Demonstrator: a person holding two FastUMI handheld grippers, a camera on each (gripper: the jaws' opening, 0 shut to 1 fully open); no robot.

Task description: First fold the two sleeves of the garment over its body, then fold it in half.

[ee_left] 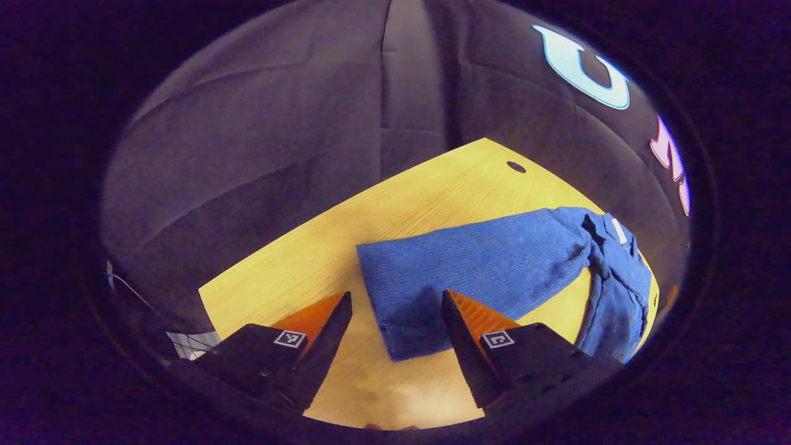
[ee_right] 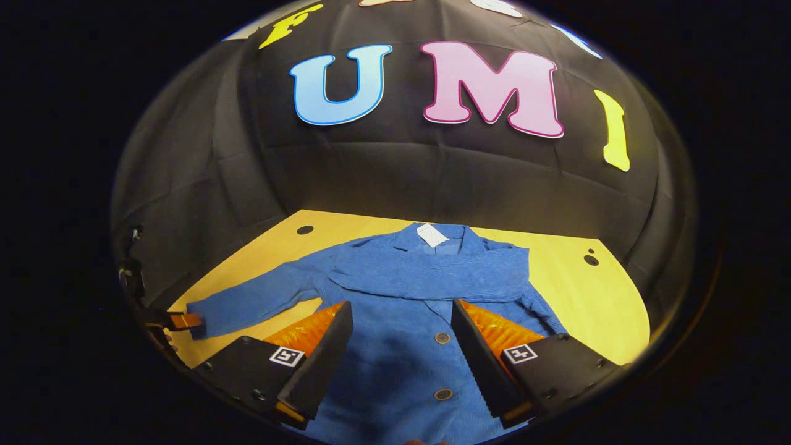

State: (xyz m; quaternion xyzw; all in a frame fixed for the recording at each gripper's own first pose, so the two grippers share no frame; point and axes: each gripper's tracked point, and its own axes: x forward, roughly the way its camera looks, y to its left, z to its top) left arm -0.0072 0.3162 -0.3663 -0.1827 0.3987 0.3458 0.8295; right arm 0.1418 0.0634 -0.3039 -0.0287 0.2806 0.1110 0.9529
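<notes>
Blue buttoned garment (ee_right: 401, 309) spread flat on the wooden table (ee_right: 593, 296), collar toward its far edge; one sleeve (ee_right: 432, 272) folded across the chest, the other sleeve (ee_left: 469, 272) stretched out over the tabletop

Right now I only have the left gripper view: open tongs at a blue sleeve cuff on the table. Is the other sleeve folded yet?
Observer: Yes. In the right gripper view the other sleeve lies across the chest of the garment, just below the collar.
Operator: Where's the right gripper?
Observer: The right gripper is over the garment's front with its tongs open. Two buttons show in the gap between them. It holds nothing.
</notes>
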